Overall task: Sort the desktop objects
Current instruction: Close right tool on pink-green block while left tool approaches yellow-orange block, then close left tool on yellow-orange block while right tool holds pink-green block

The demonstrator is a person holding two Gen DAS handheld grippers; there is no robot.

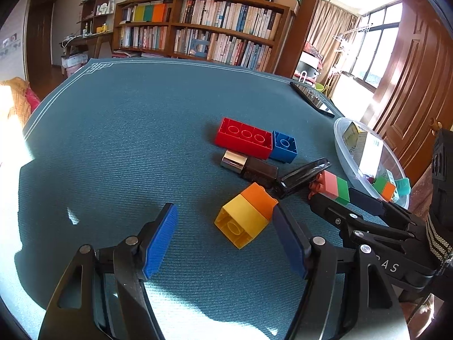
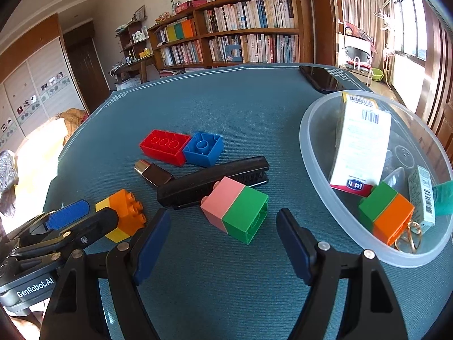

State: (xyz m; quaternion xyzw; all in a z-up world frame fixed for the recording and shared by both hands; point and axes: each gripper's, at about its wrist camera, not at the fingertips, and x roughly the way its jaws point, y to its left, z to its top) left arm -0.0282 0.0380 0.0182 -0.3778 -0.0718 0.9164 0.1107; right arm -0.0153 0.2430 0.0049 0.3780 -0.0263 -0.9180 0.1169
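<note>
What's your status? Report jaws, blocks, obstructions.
Left gripper and right gripper open, nothing held. Pink-green block ahead of right, yellow-orange block by left. Black stapler touches pink-green block.

On the table (image 2: 254, 107) lie four lots of building bricks: one red brick (image 2: 165, 146), one blue brick (image 2: 203, 148), one yellow-and-orange stack (image 2: 126, 215) and one pink-and-green stack (image 2: 236, 211). One black stapler (image 2: 209, 182), one dark bottle (image 2: 154, 173) and one phone (image 2: 321, 78) (far right) complete the loose things. The one clear bowl (image 2: 317, 164) at right holds one green-and-orange stack (image 2: 386, 211), two cartons and one gold key ring (image 2: 409, 238).
</note>
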